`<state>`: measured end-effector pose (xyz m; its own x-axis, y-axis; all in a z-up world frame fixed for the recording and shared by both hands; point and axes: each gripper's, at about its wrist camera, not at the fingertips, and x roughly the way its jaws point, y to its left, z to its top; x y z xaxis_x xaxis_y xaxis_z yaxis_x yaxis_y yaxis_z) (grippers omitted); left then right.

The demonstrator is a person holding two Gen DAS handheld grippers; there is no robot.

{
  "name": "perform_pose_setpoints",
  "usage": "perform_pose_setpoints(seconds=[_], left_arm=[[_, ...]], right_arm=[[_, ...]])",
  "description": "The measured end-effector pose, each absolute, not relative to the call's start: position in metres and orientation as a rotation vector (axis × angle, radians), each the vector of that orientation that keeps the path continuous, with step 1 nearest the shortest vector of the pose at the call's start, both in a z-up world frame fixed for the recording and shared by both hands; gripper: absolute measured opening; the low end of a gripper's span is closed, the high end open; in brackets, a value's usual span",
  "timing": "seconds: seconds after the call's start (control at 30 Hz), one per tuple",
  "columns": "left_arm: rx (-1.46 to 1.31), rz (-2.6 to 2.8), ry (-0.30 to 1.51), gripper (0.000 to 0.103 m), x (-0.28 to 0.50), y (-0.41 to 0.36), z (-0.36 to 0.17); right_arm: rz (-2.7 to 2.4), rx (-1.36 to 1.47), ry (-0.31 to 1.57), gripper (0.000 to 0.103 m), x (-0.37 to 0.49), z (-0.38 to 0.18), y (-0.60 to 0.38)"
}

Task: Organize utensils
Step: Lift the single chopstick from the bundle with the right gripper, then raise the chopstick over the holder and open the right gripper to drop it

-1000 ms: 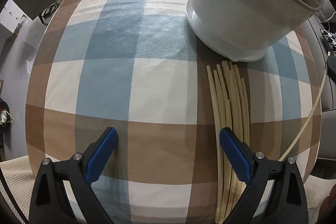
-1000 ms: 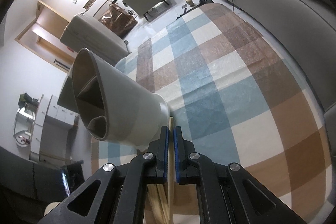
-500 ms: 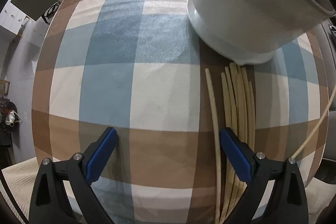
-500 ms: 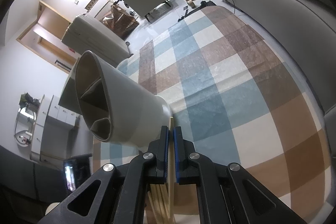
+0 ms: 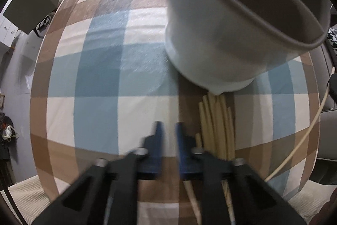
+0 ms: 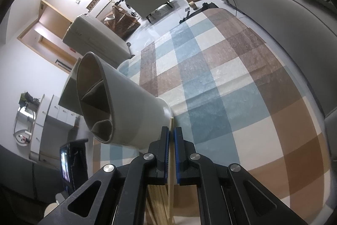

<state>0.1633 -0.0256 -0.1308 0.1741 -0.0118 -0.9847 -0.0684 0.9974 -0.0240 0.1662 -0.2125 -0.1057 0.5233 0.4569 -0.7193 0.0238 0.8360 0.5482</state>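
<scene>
Chopsticks (image 5: 217, 119) pale wood, bundled by grey holder (image 5: 221, 35), L tongs (image 5: 168, 132) just closed, empty, R tongs (image 6: 171, 136) pinching one chopstick (image 6: 171, 125)

The left gripper (image 5: 168, 136) is motion-blurred, so what lies between its blue pads cannot be told. The pale wooden chopsticks (image 5: 218, 119) run under it and off the bottom edge (far tips hidden beneath the grey plastic utensil holder (image 5: 221, 41)). That holder's rim is cropped at the top.
</scene>
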Motion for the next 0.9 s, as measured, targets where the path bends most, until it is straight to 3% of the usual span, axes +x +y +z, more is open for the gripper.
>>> perform_pose_setpoints(seconds=[0.2,0.53,0.9], left_arm=[[-0.105,0.028,1.307,0.001,0.157,-0.009,-0.121],[-0.181,-0.067,1.044,0.001,0.112,0.043,-0.046],[-0.2,-0.144,0.945,0.0,0.1,0.026,-0.003]], right_arm=[[0.302,0.454,0.964,0.004,0.162,-0.096,-0.204],[0.327,0.335,0.805,0.004,0.137,-0.062,-0.19],[0.38,0.137,0.661,0.004,0.107,-0.017,-0.149]])
